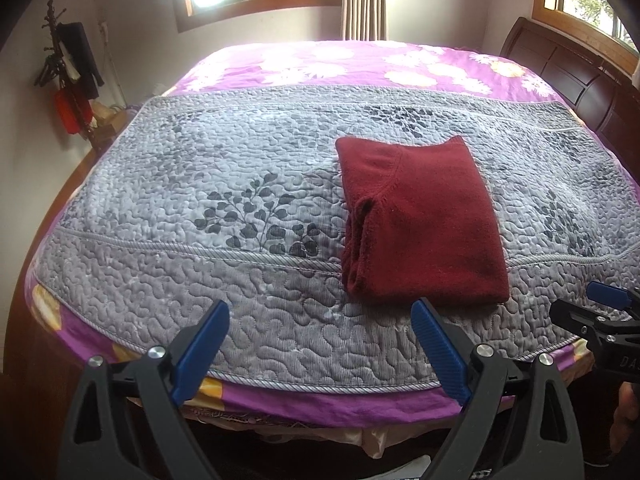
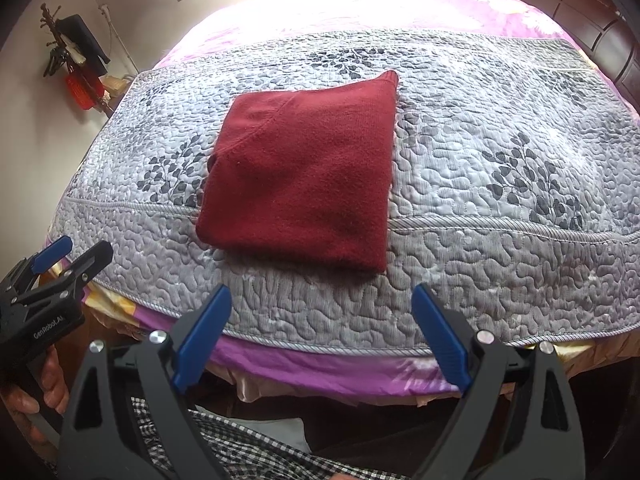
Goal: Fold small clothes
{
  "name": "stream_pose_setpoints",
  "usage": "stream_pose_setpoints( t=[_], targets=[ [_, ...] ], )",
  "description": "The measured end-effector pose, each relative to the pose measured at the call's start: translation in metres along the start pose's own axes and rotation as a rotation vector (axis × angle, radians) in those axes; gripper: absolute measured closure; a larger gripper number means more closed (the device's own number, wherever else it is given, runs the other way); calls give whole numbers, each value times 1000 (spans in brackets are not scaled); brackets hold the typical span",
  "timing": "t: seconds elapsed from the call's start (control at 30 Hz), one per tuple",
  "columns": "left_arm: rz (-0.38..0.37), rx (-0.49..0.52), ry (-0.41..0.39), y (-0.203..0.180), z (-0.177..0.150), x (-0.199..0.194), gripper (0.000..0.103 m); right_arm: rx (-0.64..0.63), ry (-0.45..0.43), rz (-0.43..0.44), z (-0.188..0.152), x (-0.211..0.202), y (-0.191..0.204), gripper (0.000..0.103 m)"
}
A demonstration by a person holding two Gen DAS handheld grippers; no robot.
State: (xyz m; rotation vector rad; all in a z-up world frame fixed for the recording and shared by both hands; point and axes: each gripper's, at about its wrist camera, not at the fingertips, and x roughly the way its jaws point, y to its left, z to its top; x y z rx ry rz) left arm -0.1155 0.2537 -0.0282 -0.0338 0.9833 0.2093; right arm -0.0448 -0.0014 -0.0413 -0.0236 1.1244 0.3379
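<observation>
Maroon knit sweater [image 1: 420, 220] (folded square) on quilted bedspread [image 1: 200, 184]; both tools [image 1: 320, 328] [image 2: 322, 312] gape wide, empty.

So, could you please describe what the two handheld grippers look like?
Both the left gripper and the right gripper have black plastic frames with silver bolts and ribbed blue finger pads. The left gripper's body carries white GenRobot.AI lettering in the right wrist view.

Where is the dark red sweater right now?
The folded dark red sweater lies on the grey quilted bedspread, ahead of both open grippers, right of centre in the left wrist view.
</observation>
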Motion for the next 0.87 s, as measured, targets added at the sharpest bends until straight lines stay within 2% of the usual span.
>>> stream_pose_setpoints(
  t=[0.3, 0.6, 0.87],
  targets=[
    [11, 1, 12, 4, 0, 6, 11, -3, 0, -4, 1, 3, 3, 12],
    [8, 1, 18, 5, -1, 9, 11, -28, -43, -25, 1, -1, 7, 12],
    [9, 4, 21, 6, -2, 12, 11, -6, -13, -28, 0, 4, 5, 12]
  ],
)
